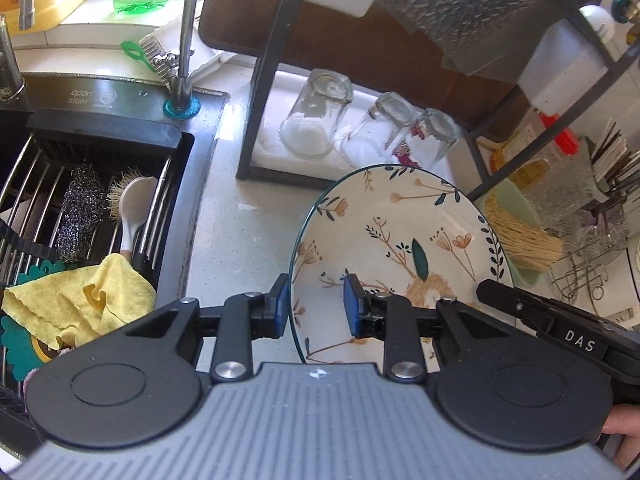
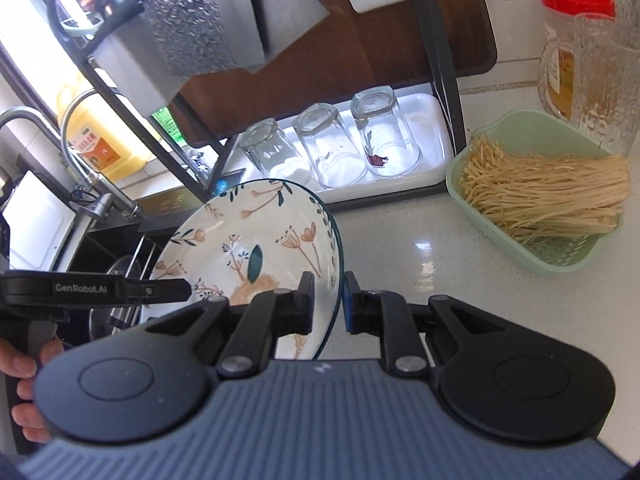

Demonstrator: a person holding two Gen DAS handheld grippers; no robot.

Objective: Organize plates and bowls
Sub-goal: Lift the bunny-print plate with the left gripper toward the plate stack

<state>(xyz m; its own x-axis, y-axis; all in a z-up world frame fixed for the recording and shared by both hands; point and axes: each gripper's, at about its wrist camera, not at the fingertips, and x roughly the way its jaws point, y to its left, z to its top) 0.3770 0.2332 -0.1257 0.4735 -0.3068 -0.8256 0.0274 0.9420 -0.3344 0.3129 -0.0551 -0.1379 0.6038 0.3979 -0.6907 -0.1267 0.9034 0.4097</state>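
Plate: your cream ceramic plate with the orange flower and dark leaf pattern and a thin dark rim (image 1: 400, 248) is held tilted in the air over the pale speckled countertop (image 1: 228, 240), between the sink and the rack. Its lower edge is cut off behind both gripper bodies.

Left gripper: your left gripper (image 1: 316, 304) has one blue-padded finger on each side of the plate's near-left rim. The inner pad lies against the patterned face; whether the outer pad touches the back you cannot tell.

Right gripper: your right gripper (image 2: 328, 300) straddles the plate's right rim (image 2: 338, 248) the same way. A narrow gap shows beside the blue pad, so a firm clamp cannot be confirmed.

Rack: the black metal frame rack (image 2: 448, 92) stands behind the plate, with three upturned clear drinking glasses (image 2: 340, 140) on its white tray. Its upper shelves are cropped, and their contents are blurred.

Basket: the pale green plastic strainer basket (image 2: 560, 260) of tan enoki mushrooms sits on the counter, right of the rack, apart from the plate.

Sink: the black sink (image 1: 120, 100) lies to the left. A crumpled yellow cloth (image 1: 80, 300), a steel scourer and a white-handled brush rest on its wire rack. What lies beneath is hard to make out.
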